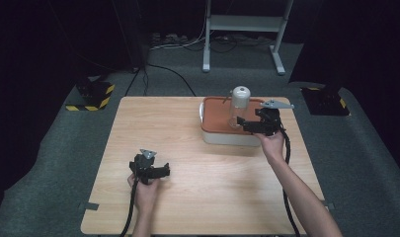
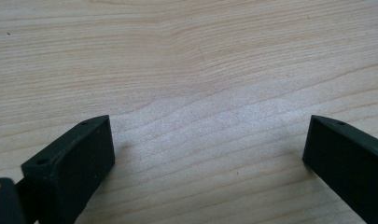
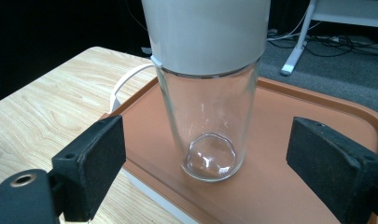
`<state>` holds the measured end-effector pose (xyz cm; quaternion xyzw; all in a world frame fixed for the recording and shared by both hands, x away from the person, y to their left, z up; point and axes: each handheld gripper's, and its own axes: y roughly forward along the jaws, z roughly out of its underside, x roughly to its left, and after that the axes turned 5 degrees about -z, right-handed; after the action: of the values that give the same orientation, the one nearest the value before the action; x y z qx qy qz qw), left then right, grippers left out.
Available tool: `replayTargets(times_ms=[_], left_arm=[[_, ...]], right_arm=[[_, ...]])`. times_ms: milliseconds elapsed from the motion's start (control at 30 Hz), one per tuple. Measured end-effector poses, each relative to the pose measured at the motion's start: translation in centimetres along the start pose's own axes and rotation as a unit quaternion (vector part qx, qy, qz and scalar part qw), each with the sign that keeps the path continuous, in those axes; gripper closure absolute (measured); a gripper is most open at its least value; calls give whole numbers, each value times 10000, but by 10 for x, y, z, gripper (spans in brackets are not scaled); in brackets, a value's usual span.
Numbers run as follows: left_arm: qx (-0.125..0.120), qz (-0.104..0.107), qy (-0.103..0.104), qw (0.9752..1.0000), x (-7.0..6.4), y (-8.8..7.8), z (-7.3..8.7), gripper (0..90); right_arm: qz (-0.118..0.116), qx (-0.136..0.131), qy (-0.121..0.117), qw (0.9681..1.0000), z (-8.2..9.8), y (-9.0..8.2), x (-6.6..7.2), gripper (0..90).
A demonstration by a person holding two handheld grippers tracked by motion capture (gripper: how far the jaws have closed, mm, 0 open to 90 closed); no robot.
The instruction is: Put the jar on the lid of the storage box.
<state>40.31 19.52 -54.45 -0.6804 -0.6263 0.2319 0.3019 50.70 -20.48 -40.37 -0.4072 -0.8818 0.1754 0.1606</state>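
Observation:
A clear glass bottle (image 1: 236, 112) with a white cap (image 1: 240, 96) stands upright on an orange tray lid (image 1: 215, 118) that tops a white box at the table's far right. My right gripper (image 1: 243, 123) is open at the bottle's near side. In the right gripper view the bottle (image 3: 209, 133) stands just beyond the two spread jaws, not touched. My left gripper (image 1: 163, 172) rests low over the bare wood at the front left, open, with nothing between its jaws; in the left gripper view only wood grain lies between them (image 2: 207, 154).
The wooden table (image 1: 187, 197) has free room across its middle and left. A white box (image 1: 227, 137) under the tray has a handle at its left end. Beyond the table lie grey floor, cables and a white stand's legs (image 1: 242, 29).

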Motion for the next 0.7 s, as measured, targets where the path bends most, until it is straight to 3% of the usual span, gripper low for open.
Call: replayTargets(times_ms=[700], left_arm=[[1,-1,0,10000,0,0,0,20]], right_arm=[[22,-28,108,9999,13,-17,-3,125]])
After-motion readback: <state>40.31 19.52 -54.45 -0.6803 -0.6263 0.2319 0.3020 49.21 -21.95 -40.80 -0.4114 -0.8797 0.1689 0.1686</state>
